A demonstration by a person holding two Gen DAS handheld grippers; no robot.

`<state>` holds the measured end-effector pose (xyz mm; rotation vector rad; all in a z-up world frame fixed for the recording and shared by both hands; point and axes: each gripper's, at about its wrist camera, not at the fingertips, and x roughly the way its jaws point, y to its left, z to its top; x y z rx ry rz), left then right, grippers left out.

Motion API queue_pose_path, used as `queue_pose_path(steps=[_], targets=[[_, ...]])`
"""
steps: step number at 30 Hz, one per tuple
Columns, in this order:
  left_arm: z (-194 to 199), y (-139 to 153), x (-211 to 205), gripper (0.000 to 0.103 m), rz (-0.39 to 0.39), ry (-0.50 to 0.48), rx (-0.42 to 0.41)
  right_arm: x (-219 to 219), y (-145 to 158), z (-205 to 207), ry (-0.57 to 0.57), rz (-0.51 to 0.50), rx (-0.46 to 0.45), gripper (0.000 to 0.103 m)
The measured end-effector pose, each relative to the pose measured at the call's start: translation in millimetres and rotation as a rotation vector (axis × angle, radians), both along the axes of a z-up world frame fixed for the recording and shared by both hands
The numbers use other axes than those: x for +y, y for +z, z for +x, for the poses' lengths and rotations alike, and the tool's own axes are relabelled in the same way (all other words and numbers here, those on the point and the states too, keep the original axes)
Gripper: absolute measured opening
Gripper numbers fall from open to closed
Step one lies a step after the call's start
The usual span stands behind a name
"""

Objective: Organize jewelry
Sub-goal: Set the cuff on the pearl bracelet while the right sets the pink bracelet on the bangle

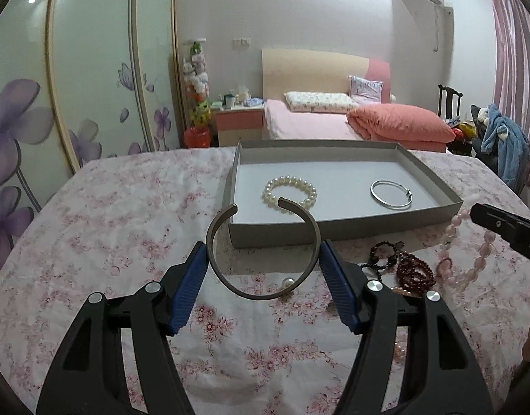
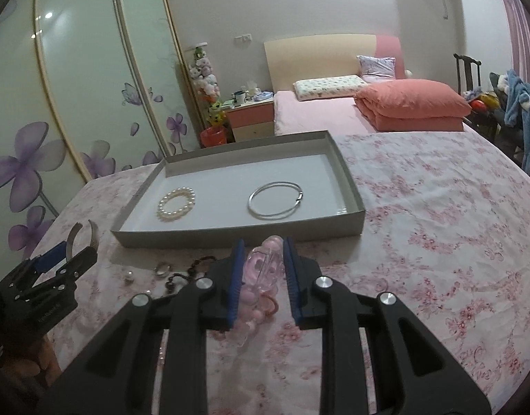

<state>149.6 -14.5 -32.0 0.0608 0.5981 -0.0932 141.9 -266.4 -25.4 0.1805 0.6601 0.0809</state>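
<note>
The left claw (image 1: 263,263) is clenched across a grey metal cuff bangle (image 1: 261,252), its ribbed blue pads pressing the two outer sides, with the cuff's gap pointing toward the grey cardboard tray (image 1: 434,176). The cuff looks stiff, smooth and light; it probably springs a little, so a grip at its widest part seems safest against slipping. The right claw (image 2: 263,273) grasps a pink bead bracelet (image 2: 265,269), glossy, rounded and limp, likely to dangle and swing from one pinch. In the tray lie a pearl bracelet (image 1: 289,193) and a thin silver bangle (image 1: 392,194), well apart. On the floral-clothed counter (image 1: 126,207), dark red beads (image 1: 415,273) and black beads (image 1: 382,257) sit tangled close together.
</note>
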Motion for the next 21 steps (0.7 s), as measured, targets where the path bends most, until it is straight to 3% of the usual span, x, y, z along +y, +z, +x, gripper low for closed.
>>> queue_pose_path(steps=[10,21], targets=[[-13.3,8.3,-5.5,0.066,0.006,0.006,-0.074,11.4,6.2,-11.7,0.005,-0.004,-0.036,0.023],[-26.1,14.3,-12.6,0.066,0.020,0.019,-0.142,25.0,23.5,-27.9,-0.006,-0.072,-0.136,0.023]])
